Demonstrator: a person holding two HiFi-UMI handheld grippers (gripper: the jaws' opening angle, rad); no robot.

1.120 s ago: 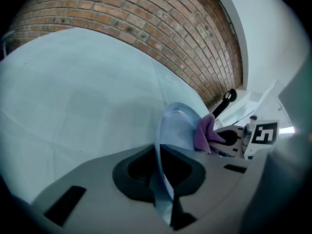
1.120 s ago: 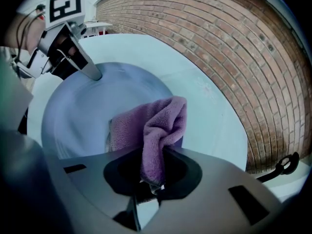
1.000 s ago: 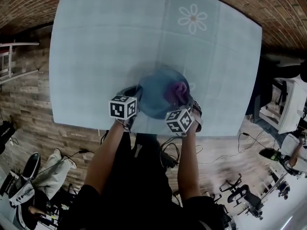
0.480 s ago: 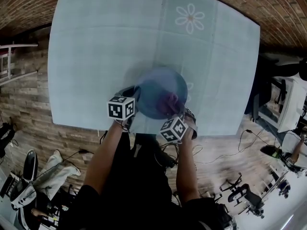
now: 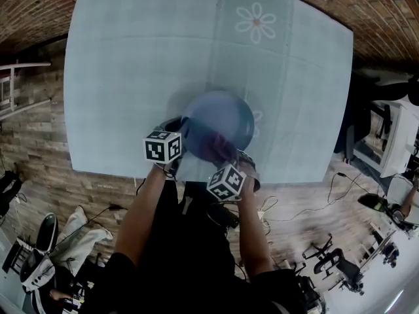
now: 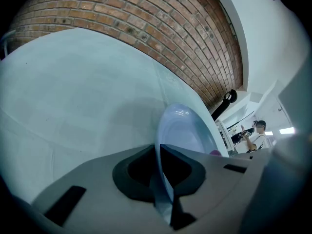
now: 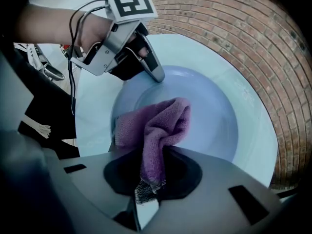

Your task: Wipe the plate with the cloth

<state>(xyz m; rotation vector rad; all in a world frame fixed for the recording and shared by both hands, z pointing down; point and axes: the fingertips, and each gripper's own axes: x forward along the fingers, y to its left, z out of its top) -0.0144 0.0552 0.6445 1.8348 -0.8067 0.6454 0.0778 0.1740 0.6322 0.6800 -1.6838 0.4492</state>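
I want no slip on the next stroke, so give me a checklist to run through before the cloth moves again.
1. Left gripper shut on the rim of the pale blue round plate: ok.
2. Right gripper shut on the purple terry cloth: ok.
3. Cloth lying on the plate's inner face: ok.
4. Plate over the light blue table, inside its near edge: ok.
5. Plate resting flat on the table rather than lifted: cannot tell.
6. Marks left on the plate to wipe: cannot tell, none can be made out.
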